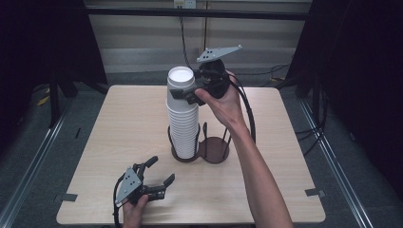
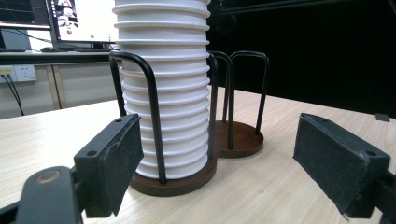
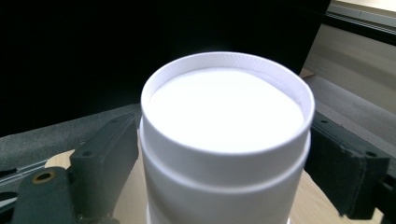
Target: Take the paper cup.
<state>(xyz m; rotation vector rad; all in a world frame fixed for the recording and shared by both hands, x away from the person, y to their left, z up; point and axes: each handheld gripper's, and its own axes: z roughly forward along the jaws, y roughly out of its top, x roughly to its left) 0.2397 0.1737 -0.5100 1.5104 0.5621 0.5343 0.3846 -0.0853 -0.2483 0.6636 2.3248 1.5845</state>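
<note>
We've got the right gripper (image 1: 183, 93) clamped on the top upside-down white paper cup (image 3: 224, 140) at the table's twelve o'clock, left gripper (image 1: 159, 172) open and empty, so a crooked pull might drag extra cups along.

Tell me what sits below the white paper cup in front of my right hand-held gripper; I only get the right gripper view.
Observer: That white paper cup tops a tall stack of upside-down white paper cups, which stands in a black wire holder with round brown bases.
Operator: Does the holder have a free slot?
Observer: Yes, its second round bay, to the right of the stack in the high view, is empty.
Operator: And where is the left hand-held gripper?
Observer: The left hand-held gripper is low over the near left part of the light wooden table, apart from the holder, jaws open with nothing between them.
</note>
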